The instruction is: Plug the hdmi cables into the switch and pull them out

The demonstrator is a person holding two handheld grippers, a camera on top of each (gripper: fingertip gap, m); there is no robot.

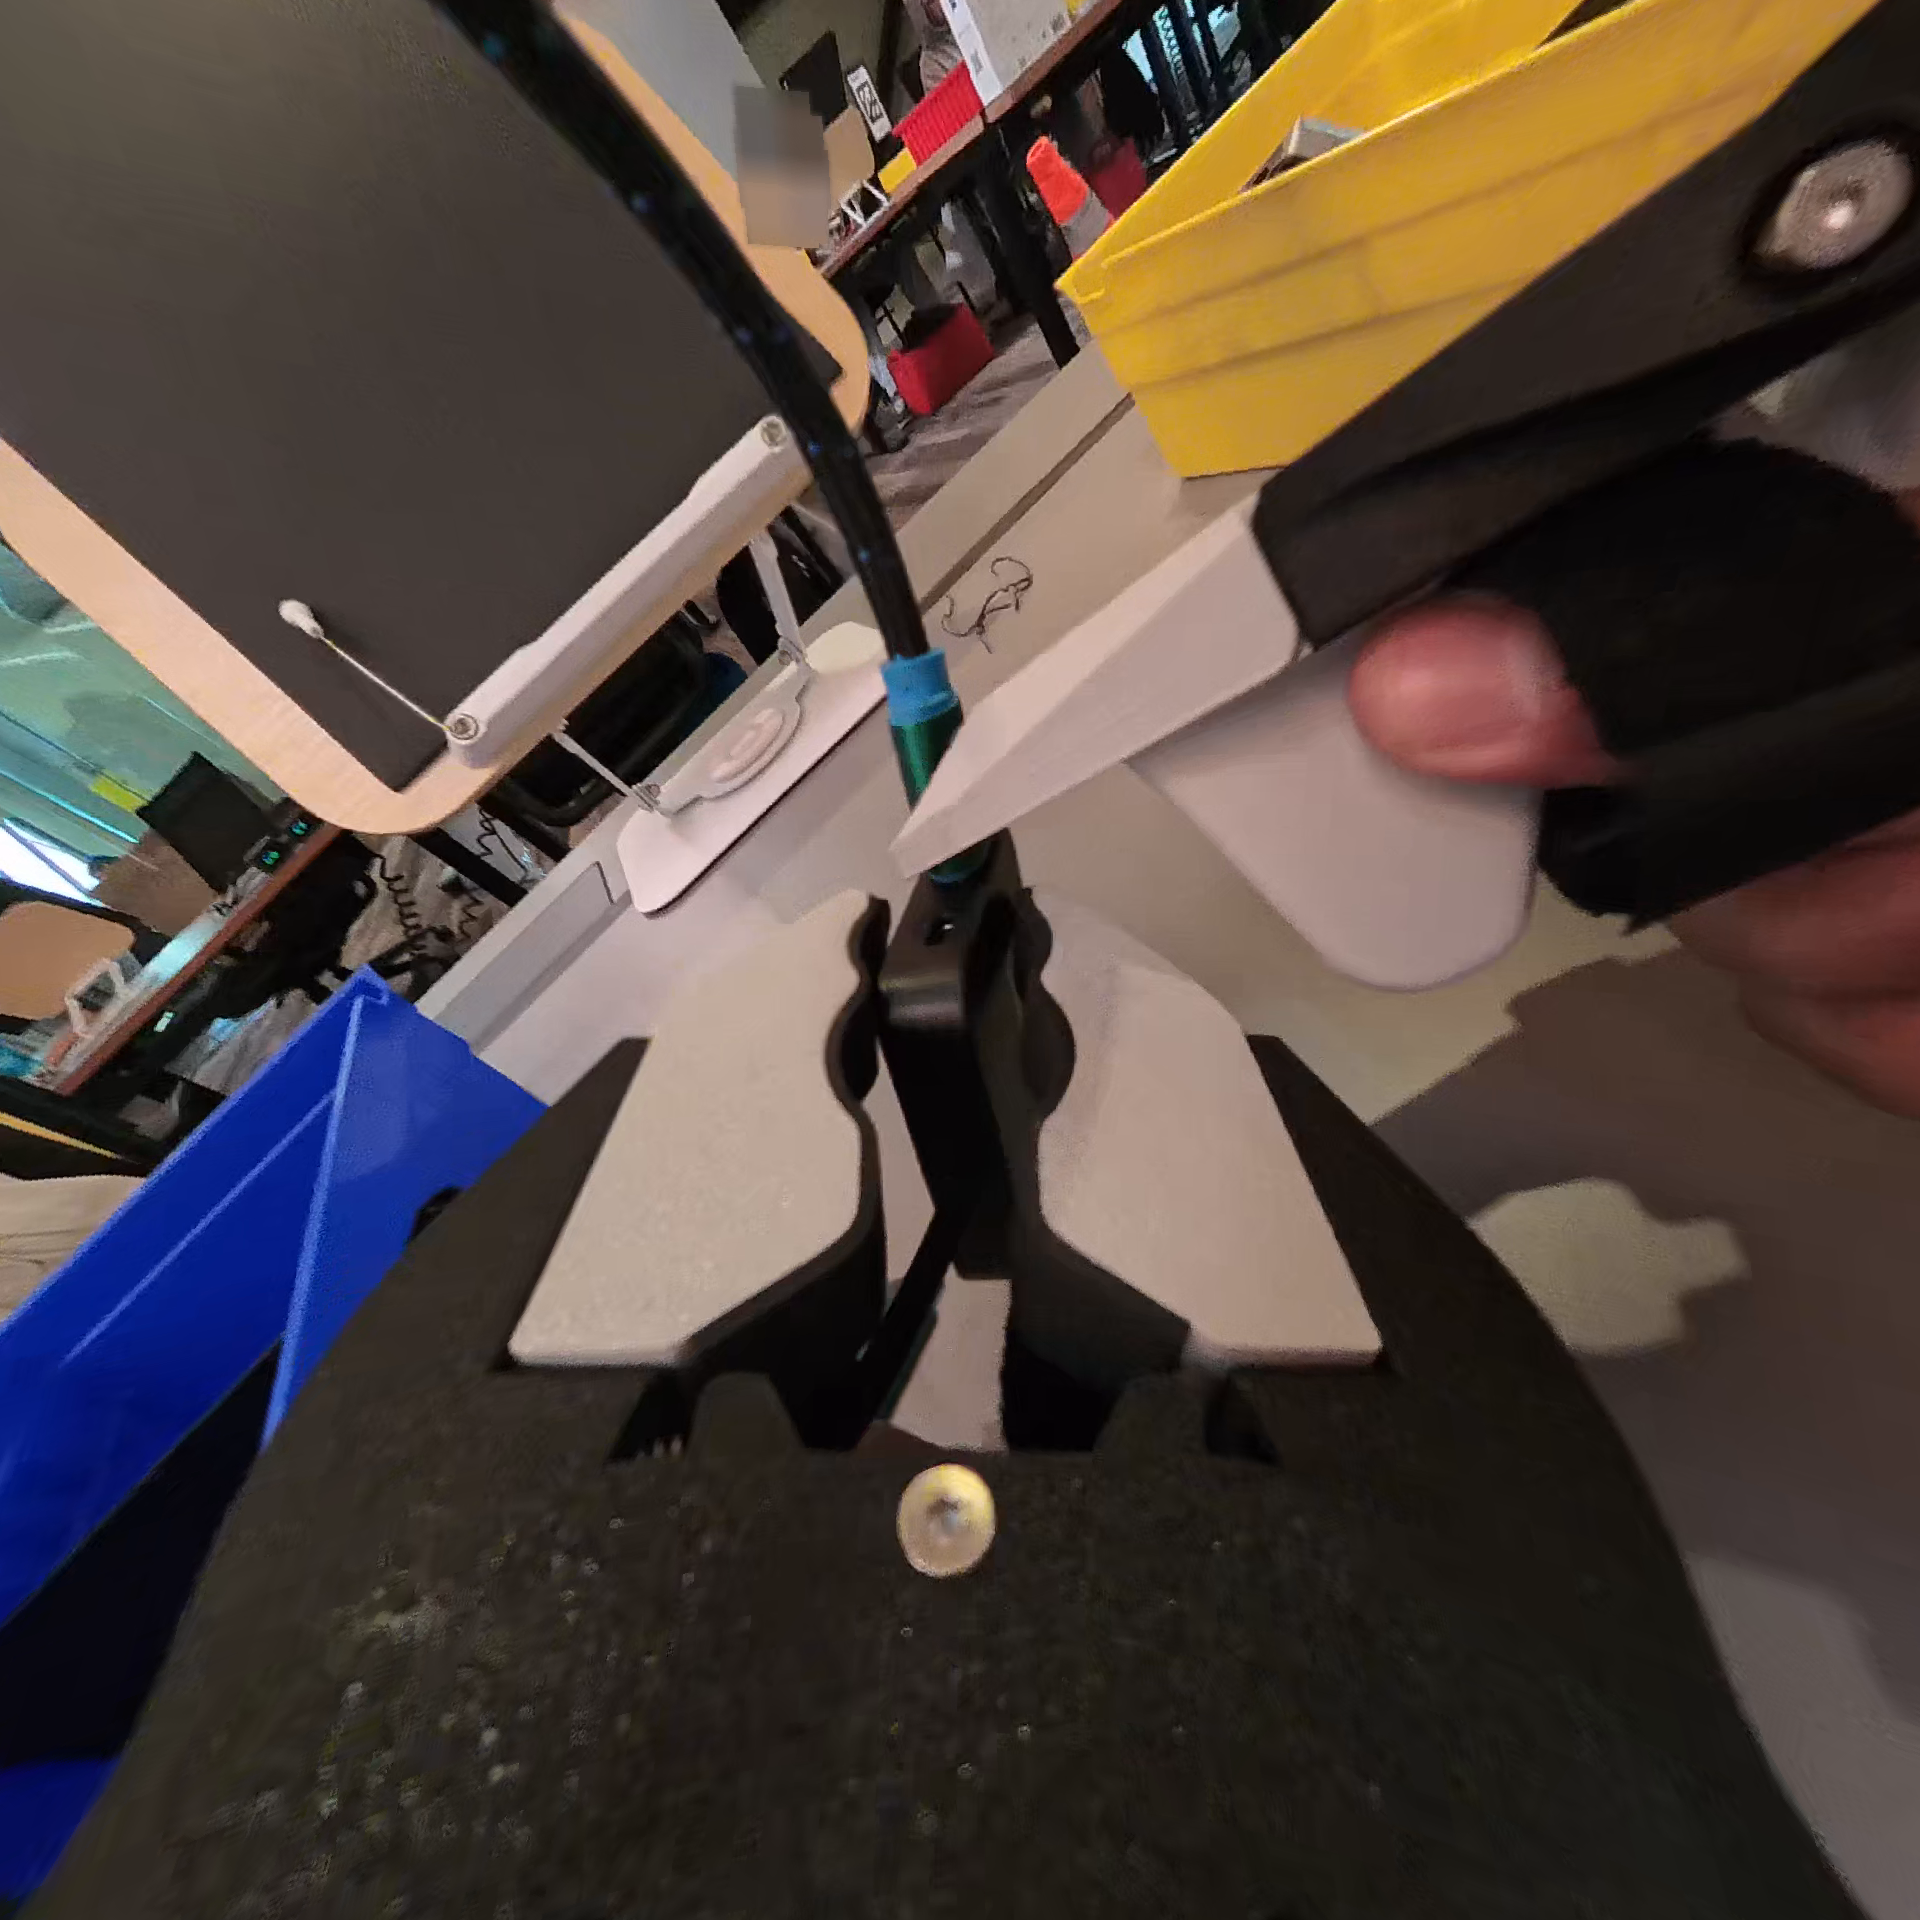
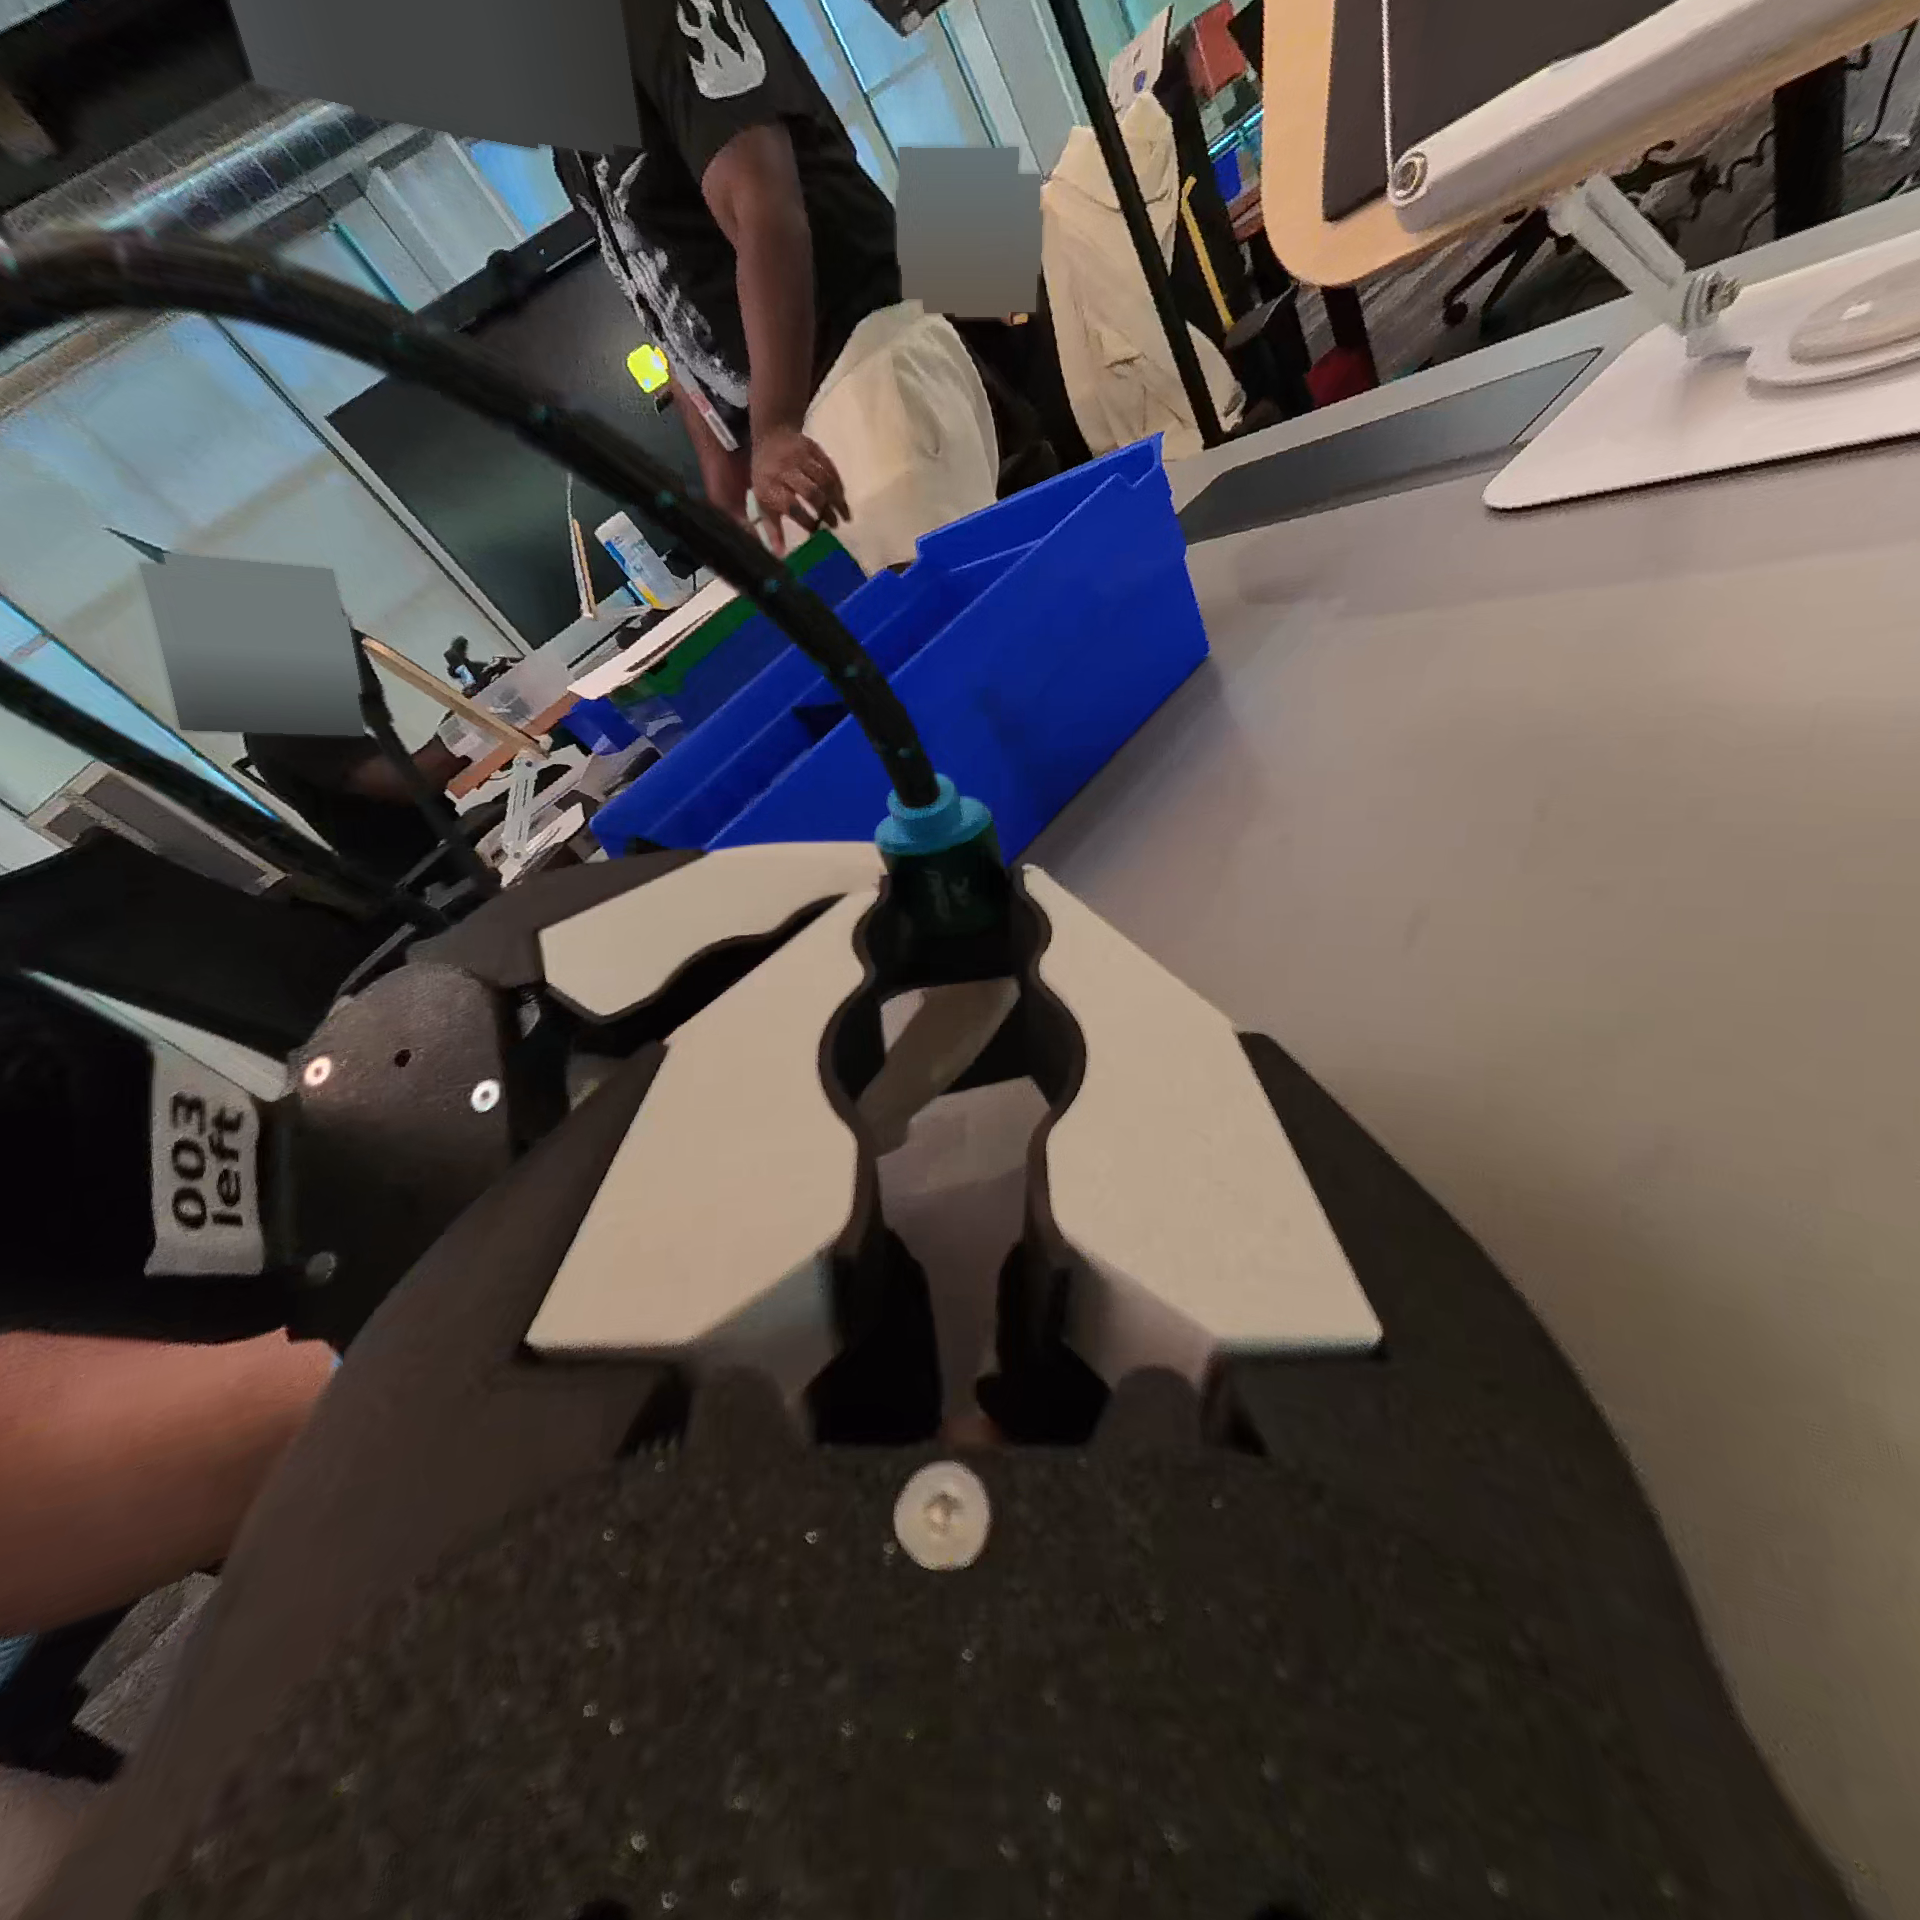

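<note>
My left tool (image 1: 940, 997) is clamped narrow on the small black switch (image 1: 925, 987), which stands on edge between its fingers, and my right tool (image 2: 940, 914) is closed on the green plug (image 2: 940, 894) of the braided black cable (image 2: 623, 457), gripping it just below its blue collar. In the left view the right tool (image 1: 914, 842) comes in from 2 o'clock, and the plug (image 1: 920, 748) it carries meets the top end of the switch at 12 o'clock; I cannot tell whether the plug is seated in the port or only touching it, since a grey finger covers the joint. I judge this to be the moment of pushing in or drawing out, so I would keep the plug in line with the long axis of the switch, move it straight along that axis without rocking, and hold the left tool firm so the switch does not slip or twist in the grip. The cable arcs up and away toward 10 o'clock in the right view, and its stiffness could lever the plug sideways. Farther out on the grey worktop (image 2: 1507, 831), a blue bin (image 2: 1039, 644) sits at 12 o'clock in the right view; I can see no contents in the part that shows. A yellow bin (image 1: 1299, 260) sits at 1 o'clock in the left view, with something pale inside that I cannot make out.
</note>
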